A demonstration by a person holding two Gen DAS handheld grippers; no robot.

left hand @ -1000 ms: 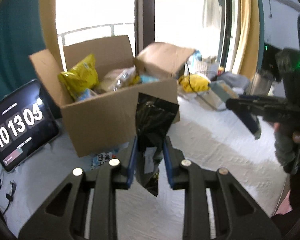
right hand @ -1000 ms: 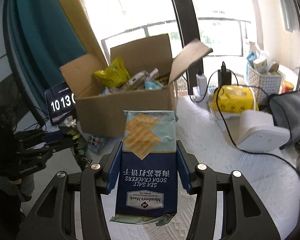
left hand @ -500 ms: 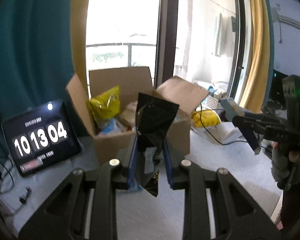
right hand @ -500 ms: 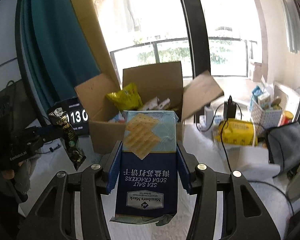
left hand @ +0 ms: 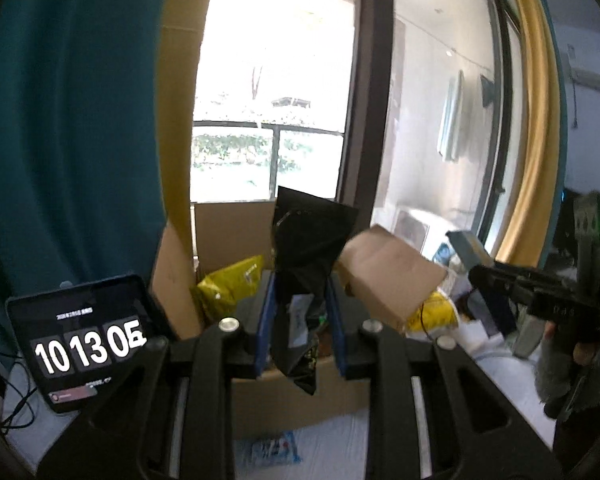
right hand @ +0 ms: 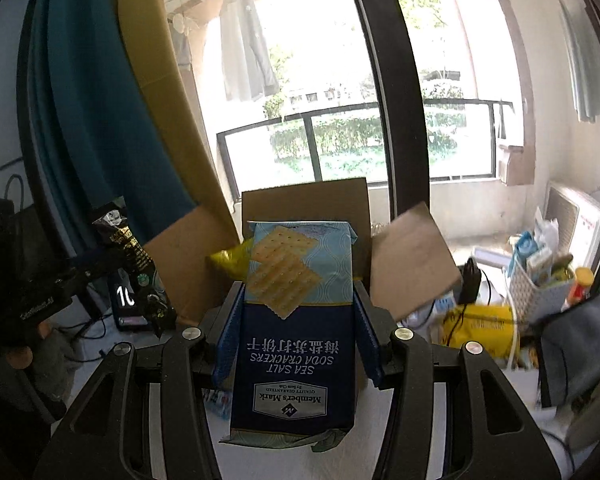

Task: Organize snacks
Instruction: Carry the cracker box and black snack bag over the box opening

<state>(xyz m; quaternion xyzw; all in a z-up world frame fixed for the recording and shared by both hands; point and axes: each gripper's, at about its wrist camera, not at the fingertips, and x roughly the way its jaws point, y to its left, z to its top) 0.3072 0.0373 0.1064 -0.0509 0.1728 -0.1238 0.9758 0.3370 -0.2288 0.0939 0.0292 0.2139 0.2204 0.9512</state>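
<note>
My left gripper (left hand: 300, 294) is shut on a crumpled black snack bag (left hand: 306, 240), held upright in front of the open cardboard box (left hand: 228, 232). A yellow bag (left hand: 230, 286) lies inside the box. My right gripper (right hand: 298, 300) is shut on a blue pack of sea salt soda crackers (right hand: 296, 340), held upside down before the same box (right hand: 304, 200). Each view shows the other tool. The right gripper (left hand: 496, 278) is at the right edge of the left wrist view. The left gripper's black bag (right hand: 134, 256) is at the left of the right wrist view.
A tablet showing a clock (left hand: 88, 340) leans left of the box. A small blue-white packet (left hand: 276, 446) lies on the white table in front of it. At right are a yellow pack (right hand: 480, 328), a white basket (right hand: 540, 284), cables and a grey cloth (right hand: 580, 344).
Both grippers have risen with their packs still gripped. The box has dropped lower in both views and the window now fills more of them.
</note>
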